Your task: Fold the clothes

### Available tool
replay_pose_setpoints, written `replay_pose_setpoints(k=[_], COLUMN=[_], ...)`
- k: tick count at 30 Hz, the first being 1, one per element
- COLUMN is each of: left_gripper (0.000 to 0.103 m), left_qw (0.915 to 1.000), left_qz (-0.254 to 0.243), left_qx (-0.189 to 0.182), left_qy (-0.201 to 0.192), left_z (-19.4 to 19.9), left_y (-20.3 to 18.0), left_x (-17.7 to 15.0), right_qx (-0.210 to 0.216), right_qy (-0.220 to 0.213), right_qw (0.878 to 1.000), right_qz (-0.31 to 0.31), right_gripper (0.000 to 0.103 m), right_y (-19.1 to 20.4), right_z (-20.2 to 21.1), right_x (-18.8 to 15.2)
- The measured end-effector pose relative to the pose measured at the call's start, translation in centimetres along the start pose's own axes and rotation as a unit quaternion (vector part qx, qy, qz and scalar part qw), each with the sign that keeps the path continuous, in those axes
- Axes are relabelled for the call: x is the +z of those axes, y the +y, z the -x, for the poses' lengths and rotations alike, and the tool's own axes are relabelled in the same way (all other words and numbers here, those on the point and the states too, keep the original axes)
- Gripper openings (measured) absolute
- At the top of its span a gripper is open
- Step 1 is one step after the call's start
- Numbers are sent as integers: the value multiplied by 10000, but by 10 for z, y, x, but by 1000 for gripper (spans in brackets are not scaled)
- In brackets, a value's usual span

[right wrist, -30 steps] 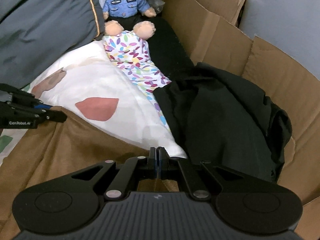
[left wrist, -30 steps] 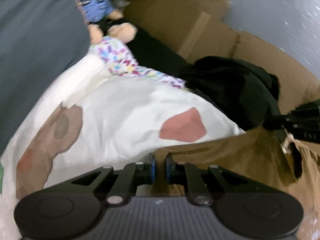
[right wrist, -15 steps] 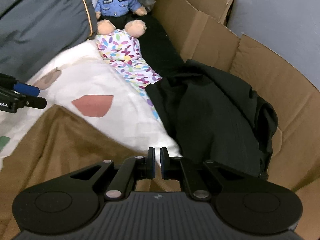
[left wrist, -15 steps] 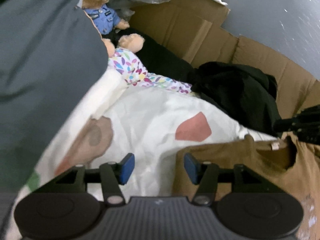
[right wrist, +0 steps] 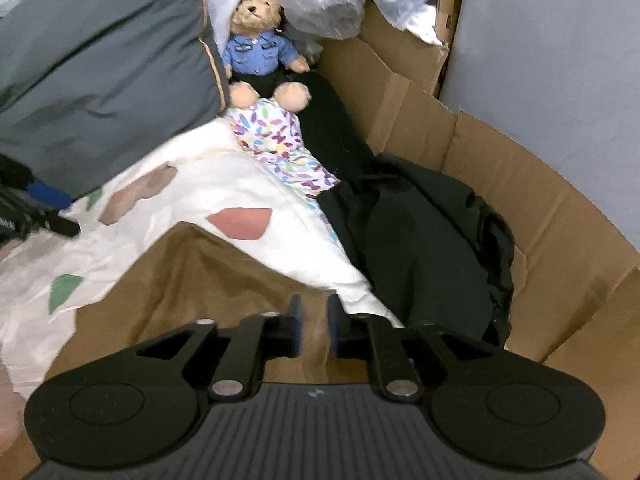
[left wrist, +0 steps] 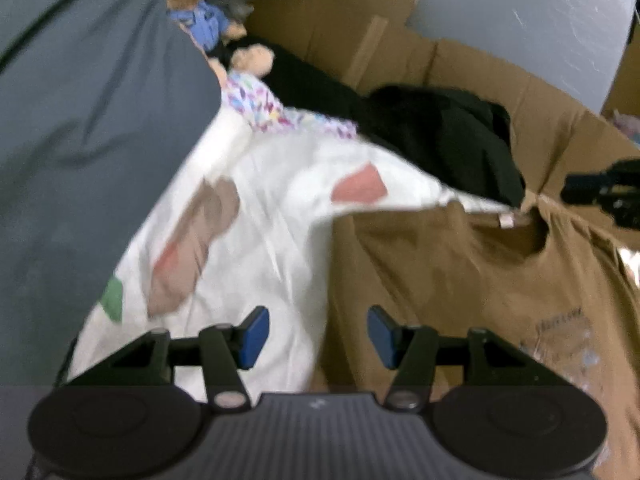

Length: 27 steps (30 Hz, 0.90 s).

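A brown T-shirt point(left wrist: 460, 280) lies spread on a white quilt with coloured patches point(left wrist: 280, 220), its neck opening towards the far side. My left gripper point(left wrist: 318, 338) hangs open above the shirt's left edge, nothing between its blue pads. In the right wrist view the shirt point(right wrist: 192, 280) fills the near ground. My right gripper point(right wrist: 314, 328) is over its right edge with its jaws opening. Brown cloth shows in the narrow gap, but the pads do not press on it. Each gripper shows in the other's view: the left gripper point(right wrist: 36, 216) and the right gripper point(left wrist: 600, 194).
A heap of black clothing point(right wrist: 420, 248) lies right of the quilt against cardboard walls point(right wrist: 520, 184). A teddy bear in a blue shirt point(right wrist: 256, 48) sits at the back above a colourful patterned cloth point(right wrist: 276, 140). A grey pillow point(right wrist: 100, 60) fills the left.
My left gripper let go of the shirt's edge, opened wide and lifted away. The right gripper's jaws went from shut to parted, and it also rose and pulled back.
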State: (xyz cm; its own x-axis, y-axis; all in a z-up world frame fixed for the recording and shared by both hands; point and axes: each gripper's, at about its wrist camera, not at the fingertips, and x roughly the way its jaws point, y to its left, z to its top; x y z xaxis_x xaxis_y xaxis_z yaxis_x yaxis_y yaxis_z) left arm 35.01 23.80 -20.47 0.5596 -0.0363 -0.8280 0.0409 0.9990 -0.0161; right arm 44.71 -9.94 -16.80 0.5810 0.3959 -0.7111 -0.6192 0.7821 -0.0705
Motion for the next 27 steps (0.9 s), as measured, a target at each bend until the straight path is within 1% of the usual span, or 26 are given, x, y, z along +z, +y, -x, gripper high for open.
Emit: replay_pose_setpoints(k=[3,5,6,7,9,11,13,16,20,21,22,23,24,26,27], left_gripper=[58,57,50,40,33,33,32,32,34,31,17,5,3,2,2], left_qw=[9997,9995,9994,9993,9991,9988,9985,9977,9975,9976,9978,9979,9980,9977,9978], left_qz=[240,287,261,234,287,365,417,589,566,505,473,441,428,571,620], left_qx=[-42,50,114,188,157,156,234,159,67,59,40,22,-2,-43,7], left_qy=[28,127,174,230,284,282,277,278,407,468,466,464,459,352,255], left_z=[-11,-20,-24,-28,-33,-35,-39,-48,-64,-70,-70,-71,-71,-66,-63], left_y=[0,0,0,0,5,10,14,17,12,10,10,11,12,23,30], left_x=[-20,-32,-35,-39,-44,-46,-48,-51,-56,-58,-59,-59,-59,-56,-54], right_qx=[61,129,159,186,239,293,353,429,495,502,522,531,533,543,549], right_qy=[4,49,80,107,159,191,238,309,496,526,591,637,659,740,770], right_qw=[10000,9999,9998,9998,9996,9993,9990,9984,9973,9971,9966,9963,9962,9956,9954], right_qz=[46,23,13,-9,-56,-91,-127,-181,-236,-238,-242,-231,-218,-173,-161], right_gripper=[32,32,32,32,32,32,32,32,32,32,32,32,32,32,32], right_y=[9,18,21,24,31,36,38,41,45,46,46,47,48,49,49], right_z=[10,15,16,17,18,17,14,10,0,-1,-5,-8,-9,-16,-19], right_x=[-10,-23,-29,-33,-43,-51,-57,-66,-82,-85,-89,-93,-94,-100,-102])
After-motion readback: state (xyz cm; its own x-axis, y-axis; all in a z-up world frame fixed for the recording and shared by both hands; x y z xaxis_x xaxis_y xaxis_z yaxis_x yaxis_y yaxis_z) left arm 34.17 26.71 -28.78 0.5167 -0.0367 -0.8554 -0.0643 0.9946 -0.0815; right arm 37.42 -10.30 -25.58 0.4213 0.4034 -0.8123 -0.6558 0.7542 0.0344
